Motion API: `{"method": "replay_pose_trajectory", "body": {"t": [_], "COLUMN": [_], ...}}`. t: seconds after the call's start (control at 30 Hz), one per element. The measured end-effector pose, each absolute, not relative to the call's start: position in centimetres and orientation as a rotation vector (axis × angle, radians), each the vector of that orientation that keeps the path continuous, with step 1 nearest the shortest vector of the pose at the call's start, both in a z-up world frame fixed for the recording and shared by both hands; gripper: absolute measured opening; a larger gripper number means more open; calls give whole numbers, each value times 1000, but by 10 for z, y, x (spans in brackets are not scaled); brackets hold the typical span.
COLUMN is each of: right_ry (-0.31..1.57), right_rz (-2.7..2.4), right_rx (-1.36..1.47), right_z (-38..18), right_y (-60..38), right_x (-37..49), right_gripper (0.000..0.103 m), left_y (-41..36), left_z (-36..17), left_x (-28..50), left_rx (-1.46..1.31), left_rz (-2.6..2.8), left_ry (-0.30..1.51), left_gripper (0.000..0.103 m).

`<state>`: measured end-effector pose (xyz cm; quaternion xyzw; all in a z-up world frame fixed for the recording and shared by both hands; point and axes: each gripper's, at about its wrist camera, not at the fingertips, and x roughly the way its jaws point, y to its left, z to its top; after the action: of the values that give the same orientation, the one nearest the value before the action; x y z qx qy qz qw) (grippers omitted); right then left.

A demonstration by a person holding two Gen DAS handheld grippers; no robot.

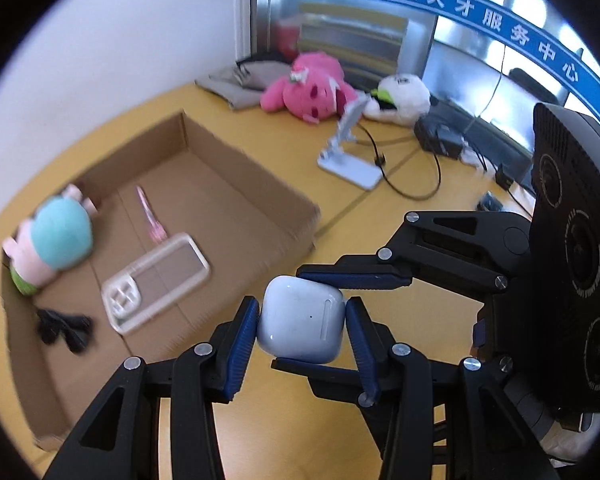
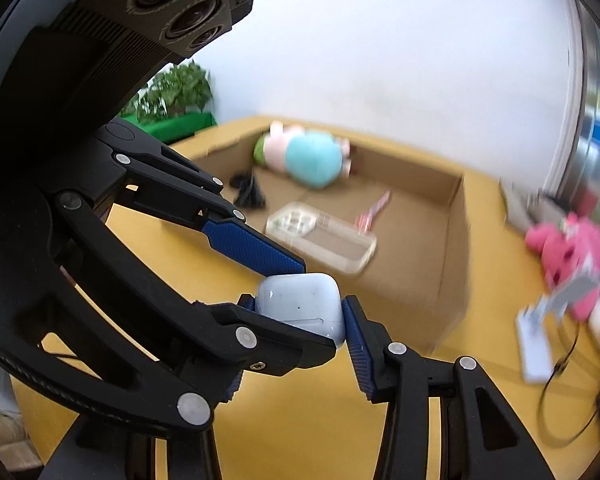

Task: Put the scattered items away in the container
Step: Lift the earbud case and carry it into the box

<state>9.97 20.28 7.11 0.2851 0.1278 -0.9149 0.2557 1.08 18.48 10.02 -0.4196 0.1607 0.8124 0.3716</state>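
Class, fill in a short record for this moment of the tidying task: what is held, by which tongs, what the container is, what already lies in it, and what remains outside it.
held item: white earbud case
held by: left tongs and right tongs, both closed on it, crossing each other
container: open cardboard box
in the box: teal and pink plush toy, clear phone case, pink pen-like item, small black item
outside the box: pink plush, white plush, white phone stand
surface: yellow table
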Motion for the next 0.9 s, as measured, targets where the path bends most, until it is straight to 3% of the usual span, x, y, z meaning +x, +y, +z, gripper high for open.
{"method": "replay_pose_trajectory", "body": {"t": [0.3, 0.47, 0.67, 0.9], "right_ry": [417, 425, 384, 291], "right_rz": [-2520, -2506, -2482, -2413], "right_rx": [594, 594, 676, 806], "right_z": [164, 195, 194, 147], "right_y": [190, 185, 183, 166], "right_x": [33, -19, -86, -157], "right_gripper": [48, 48, 48, 48], "left_y": [178, 176, 174, 154], "left_z": [193, 216, 208, 154], "left_x": [-50, -97, -164, -238], "left_rx": [-928, -927, -991, -1139], "left_rz": [2195, 2213, 2188, 2156], "left_ry": [454, 422, 353, 281], "left_gripper": [44, 44, 44, 44]}}
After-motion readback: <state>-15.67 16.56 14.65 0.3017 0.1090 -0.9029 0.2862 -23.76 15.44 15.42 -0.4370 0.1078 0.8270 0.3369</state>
